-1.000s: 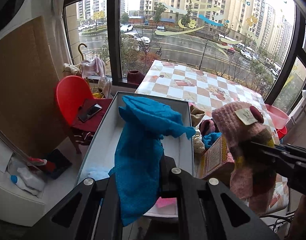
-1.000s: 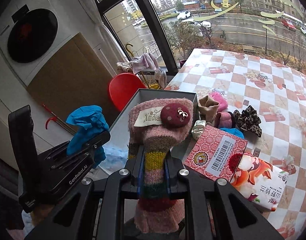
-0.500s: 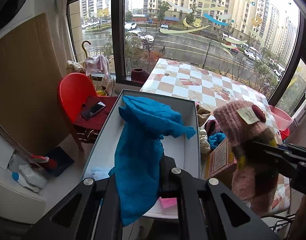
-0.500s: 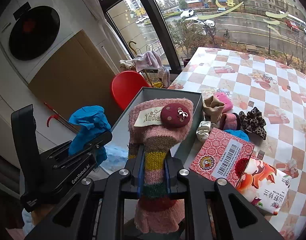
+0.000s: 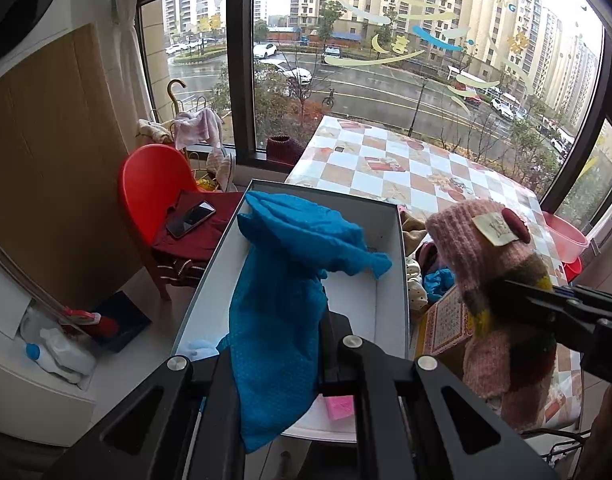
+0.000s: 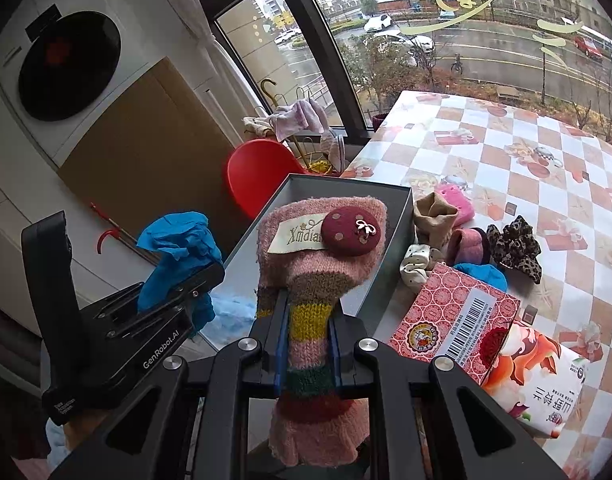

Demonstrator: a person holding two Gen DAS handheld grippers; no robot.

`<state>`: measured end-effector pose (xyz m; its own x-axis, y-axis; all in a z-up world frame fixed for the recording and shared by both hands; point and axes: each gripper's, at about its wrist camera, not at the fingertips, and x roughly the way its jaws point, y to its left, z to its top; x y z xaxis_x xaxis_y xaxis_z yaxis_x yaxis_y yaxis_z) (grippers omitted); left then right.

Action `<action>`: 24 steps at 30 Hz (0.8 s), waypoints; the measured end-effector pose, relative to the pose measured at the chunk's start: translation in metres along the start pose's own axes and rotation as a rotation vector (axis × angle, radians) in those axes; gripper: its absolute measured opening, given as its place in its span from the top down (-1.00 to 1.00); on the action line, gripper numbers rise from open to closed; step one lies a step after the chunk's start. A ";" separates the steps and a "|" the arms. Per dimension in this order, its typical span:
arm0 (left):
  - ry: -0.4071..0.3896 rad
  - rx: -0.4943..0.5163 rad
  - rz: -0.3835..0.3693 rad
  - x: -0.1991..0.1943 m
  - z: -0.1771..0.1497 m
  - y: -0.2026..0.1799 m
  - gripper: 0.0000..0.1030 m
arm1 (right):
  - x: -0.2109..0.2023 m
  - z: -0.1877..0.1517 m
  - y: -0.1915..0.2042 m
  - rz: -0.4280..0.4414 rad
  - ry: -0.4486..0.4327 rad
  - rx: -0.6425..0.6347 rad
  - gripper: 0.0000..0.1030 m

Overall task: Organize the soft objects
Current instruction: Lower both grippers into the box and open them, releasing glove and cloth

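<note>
Both grippers loaded, mid-carry, nothing released yet.

Left gripper [image 5: 282,344]: jaws clamped narrow on the blue mesh cloth [image 5: 282,280]. The cloth hangs above the open white box [image 5: 400,272]; its top flops toward the far end, its tail drapes past the near edge. The box sits at the table's [image 5: 406,160] left edge, its long side along that edge.

Right gripper [image 6: 308,344]: jaws pinched on the striped middle of the pink knit sock [image 6: 318,264]. The cuff with the label and maroon button stands up, the toe hangs below the fingers. In the left wrist view the sock is held just right of the box's right wall, above the red patterned packet [image 6: 454,316], not over the box interior.

Still loose on the table by the box's right wall: tan sock [image 6: 434,212], pink item [image 6: 456,200], pink knit ring [image 6: 466,244], leopard scrunchie [image 6: 514,244], white dotted piece [image 6: 416,264], small blue piece [image 6: 482,274].

Step, my read: both items are on their way into the box.

Next calls for:
- lowering the left until the cloth's bulk is inside the walls, then opening; otherwise the tail lands over the near rim
- shifting the right gripper left over the right wall before releasing
- staggering the drops, since the grippers are close side by side
</note>
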<state>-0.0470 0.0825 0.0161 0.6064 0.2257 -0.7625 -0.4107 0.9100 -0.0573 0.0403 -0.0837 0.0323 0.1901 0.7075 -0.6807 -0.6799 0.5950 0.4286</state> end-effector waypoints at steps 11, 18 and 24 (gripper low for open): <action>0.002 -0.021 -0.002 0.003 0.009 0.010 0.81 | 0.009 0.018 0.005 0.011 0.010 -0.007 0.65; 0.022 -0.014 -0.006 0.020 0.020 0.013 0.81 | 0.031 0.032 0.001 -0.001 0.042 0.010 0.65; 0.052 0.009 -0.007 0.038 0.027 0.011 0.81 | 0.058 0.043 -0.003 0.006 0.080 0.033 0.65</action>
<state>-0.0106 0.1105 0.0037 0.5731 0.2014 -0.7944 -0.4002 0.9147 -0.0568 0.0837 -0.0288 0.0169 0.1274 0.6791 -0.7229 -0.6569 0.6039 0.4515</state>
